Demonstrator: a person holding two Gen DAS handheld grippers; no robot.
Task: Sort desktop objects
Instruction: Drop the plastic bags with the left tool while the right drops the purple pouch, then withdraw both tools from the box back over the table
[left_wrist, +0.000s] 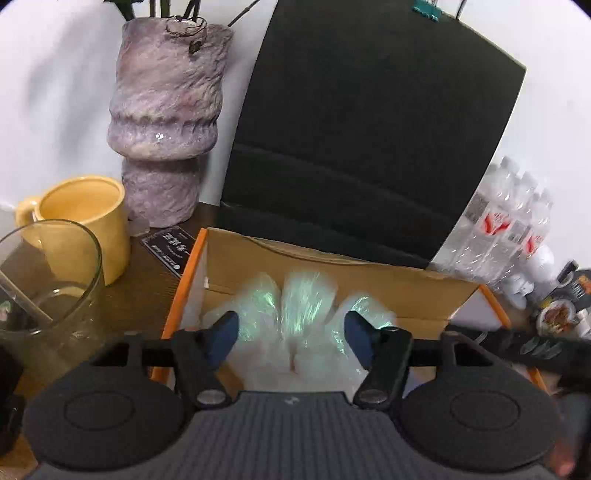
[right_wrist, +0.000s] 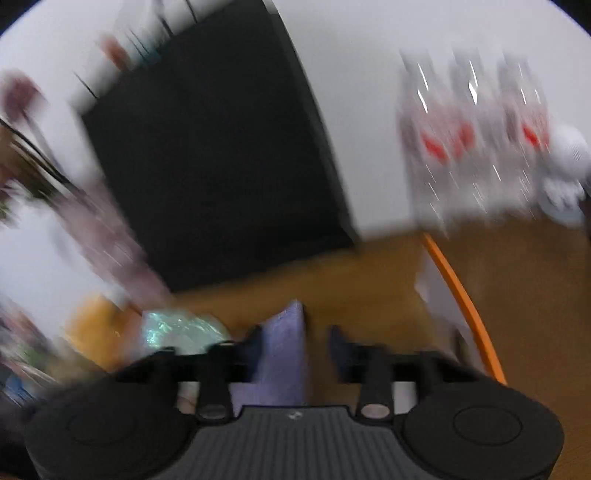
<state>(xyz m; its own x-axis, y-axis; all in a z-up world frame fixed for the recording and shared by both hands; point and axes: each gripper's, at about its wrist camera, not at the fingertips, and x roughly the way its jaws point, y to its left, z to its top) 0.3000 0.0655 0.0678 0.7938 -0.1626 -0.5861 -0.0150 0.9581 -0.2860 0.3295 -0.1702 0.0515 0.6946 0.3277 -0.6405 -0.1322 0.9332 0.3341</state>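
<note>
**Over the cardboard box: soft packets and a lilac block**

Between the parted fingers of the left gripper (left_wrist: 291, 334), iridescent plastic packets (left_wrist: 295, 306) lie bunched in the orange-edged cardboard box (left_wrist: 406, 291), near its left side. The blue pads stand clear of the film on both sides, so nothing is gripped. These packets look light, crinkly and slippery; film yields under pressure, so I would pinch one across its puffed middle rather than at a loose corner, which would likely slide out.

From the heavily blurred right wrist view, the right gripper (right_wrist: 295, 347) has a lilac block (right_wrist: 286, 354) between its fingers, against the left one with a gap to the right, apparently released. It seems matte and firm, easy to clamp across its flat faces. A yellow mug (left_wrist: 85, 221) and glass beaker (left_wrist: 48, 280) stand left of the box.
</note>
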